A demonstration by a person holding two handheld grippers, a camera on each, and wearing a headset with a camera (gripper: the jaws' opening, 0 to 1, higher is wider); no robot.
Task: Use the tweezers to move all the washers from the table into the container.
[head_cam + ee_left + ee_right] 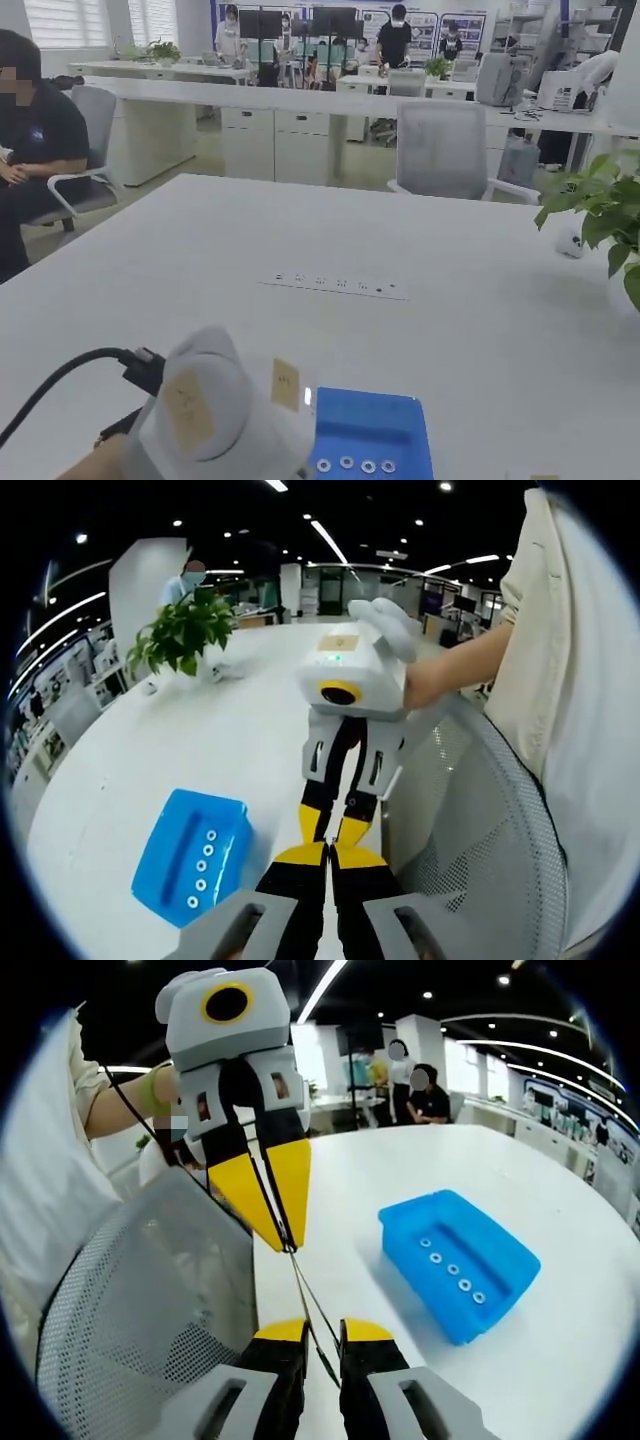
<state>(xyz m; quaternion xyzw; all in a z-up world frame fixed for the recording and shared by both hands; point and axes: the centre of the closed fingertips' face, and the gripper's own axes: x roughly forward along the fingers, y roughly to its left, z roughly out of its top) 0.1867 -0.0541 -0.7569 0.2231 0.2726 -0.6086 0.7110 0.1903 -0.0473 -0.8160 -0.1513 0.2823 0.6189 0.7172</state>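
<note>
A blue tray [372,428] lies at the table's near edge with several small washers [356,465] in a row inside it; the tray [460,1260] and washers [452,1269] are also in the right gripper view, and the tray [188,852] in the left gripper view. The two grippers face each other tip to tip beside the table edge. Thin black tweezers [303,1295] run between them. My left gripper [287,1243] is shut on the narrow end. My right gripper [322,1345] holds the two arms between its jaws. A gripper's white body [215,415] is left of the tray.
A mesh chair back [140,1300] sits close under the grippers, by the person's torso. A potted plant [605,215] stands at the table's right side. A socket strip [335,284] is set in the table's middle. People sit and stand at desks beyond.
</note>
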